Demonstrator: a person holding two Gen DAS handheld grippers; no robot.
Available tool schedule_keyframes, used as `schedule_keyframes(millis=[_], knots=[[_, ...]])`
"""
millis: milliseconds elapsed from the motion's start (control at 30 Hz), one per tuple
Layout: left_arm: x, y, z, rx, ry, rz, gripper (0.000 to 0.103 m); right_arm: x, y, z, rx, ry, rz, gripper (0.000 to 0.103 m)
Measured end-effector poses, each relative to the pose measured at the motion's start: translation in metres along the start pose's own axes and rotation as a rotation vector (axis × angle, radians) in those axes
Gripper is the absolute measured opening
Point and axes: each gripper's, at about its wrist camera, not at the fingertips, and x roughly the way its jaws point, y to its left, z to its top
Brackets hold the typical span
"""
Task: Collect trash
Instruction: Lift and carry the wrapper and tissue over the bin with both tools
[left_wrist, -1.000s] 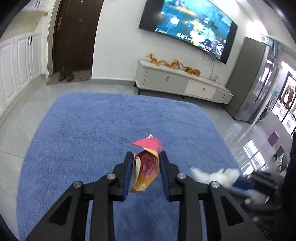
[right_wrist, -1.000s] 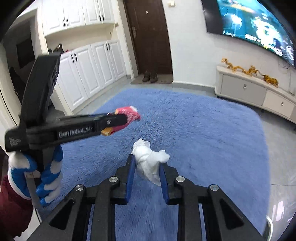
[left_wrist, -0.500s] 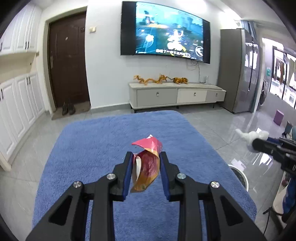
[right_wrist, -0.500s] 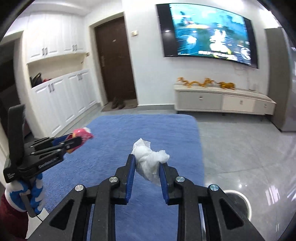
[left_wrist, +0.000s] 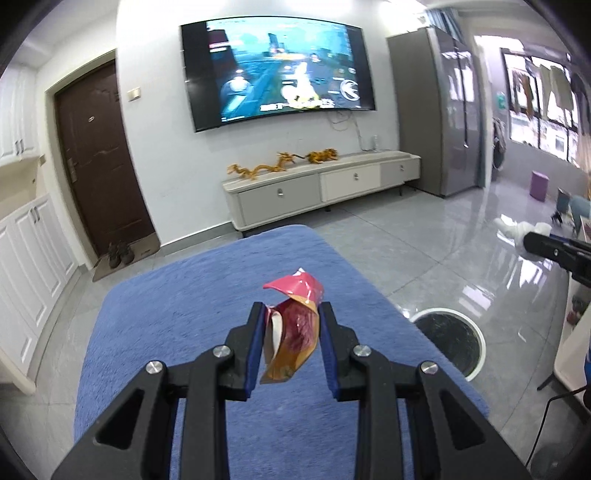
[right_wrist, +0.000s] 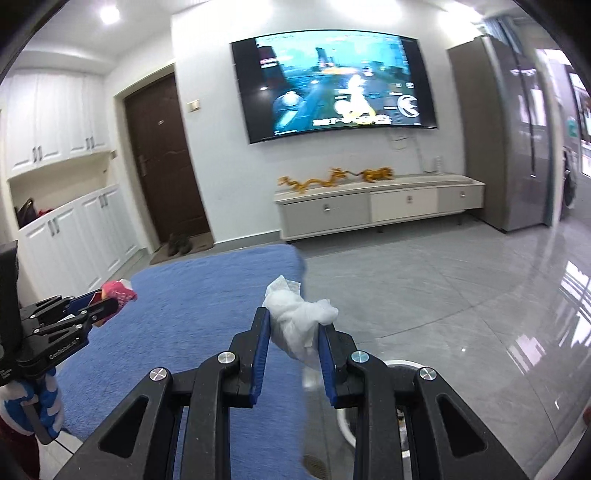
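- We read "GenRobot.AI" in white letters on the side of the left hand-held gripper (right_wrist: 107, 306); the writing on the wall television (left_wrist: 280, 70) is too blurred to read.
- We see a blue rug (left_wrist: 192, 291) on glossy grey floor tiles (right_wrist: 461, 288), a low white cabinet (right_wrist: 373, 206) at the far wall, a dark door (left_wrist: 99, 162) to its left, and a round white-rimmed bin (left_wrist: 448, 341) near the rug's right edge.
- Our left hand-held gripper (left_wrist: 291, 339) is clenched on a crumpled red and orange wrapper (left_wrist: 293, 332), held above the rug.
- Our right hand-held gripper (right_wrist: 295, 345) is grasping a wadded white tissue (right_wrist: 297, 319), above the rug's right edge.
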Motion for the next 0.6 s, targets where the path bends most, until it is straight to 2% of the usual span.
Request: schedule_keyframes(millis=[233, 600], knots=[[0.021, -0.069, 0.018, 0.115, 0.041, -0.062, 0.027, 0.001, -0.052, -0.015, 0.091, 0.001, -0.046, 0.024], [0.081, -0.164, 0.025, 0.25, 0.143, -0.175, 0.027, 0.025, -0.128, -0.047, 0.228, 0.074, -0.087, 0.024]])
